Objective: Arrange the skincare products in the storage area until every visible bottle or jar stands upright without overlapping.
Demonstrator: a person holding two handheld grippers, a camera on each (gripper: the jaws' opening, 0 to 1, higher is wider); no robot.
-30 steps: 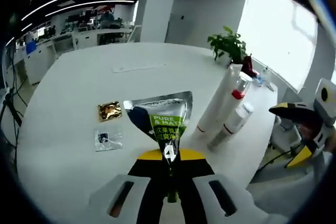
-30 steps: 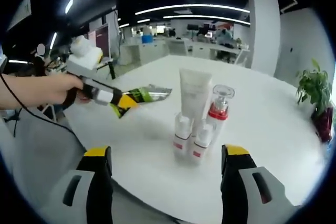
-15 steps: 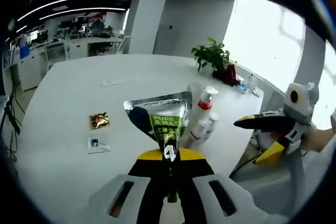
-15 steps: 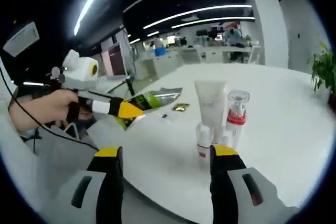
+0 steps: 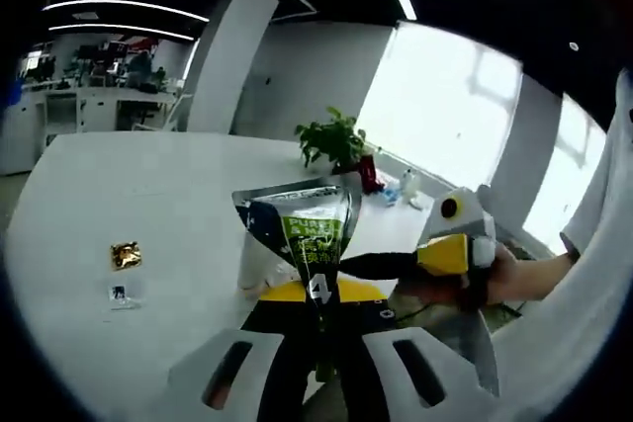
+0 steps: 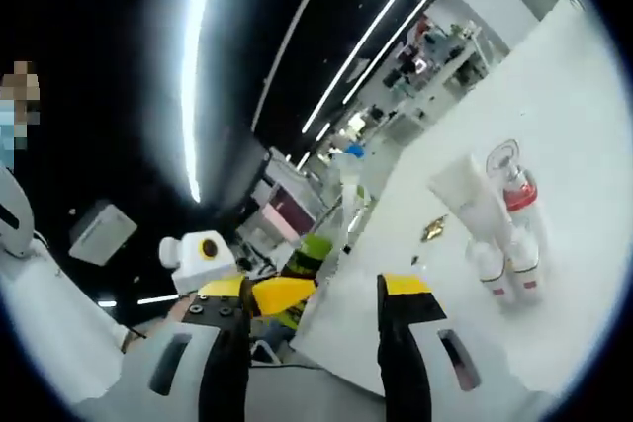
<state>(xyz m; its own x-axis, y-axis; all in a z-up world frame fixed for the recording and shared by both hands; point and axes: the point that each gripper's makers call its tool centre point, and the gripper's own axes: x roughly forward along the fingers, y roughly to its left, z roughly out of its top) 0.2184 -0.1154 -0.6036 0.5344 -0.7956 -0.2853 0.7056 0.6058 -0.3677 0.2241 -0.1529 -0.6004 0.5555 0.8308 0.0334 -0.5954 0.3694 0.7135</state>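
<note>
Left gripper (image 5: 318,318) clenched on the green sachet (image 5: 305,229), carried above the counter (image 5: 148,195). Right gripper (image 6: 309,343) fingers released, empty. Next, judging: place sachet beside upright bottles (image 6: 504,244), no overlap.

Setting: an open-plan office.
Desks: rows of white workstations (image 5: 69,106) with monitors, far behind the white table (image 5: 148,195).
Lighting: long linear ceiling strips (image 6: 203,37) on a dark ceiling.
Structure: a white square column (image 5: 223,71); a large bright window wall (image 5: 445,116).
Décor: a potted green plant (image 5: 331,140) on the table's far edge.
</note>
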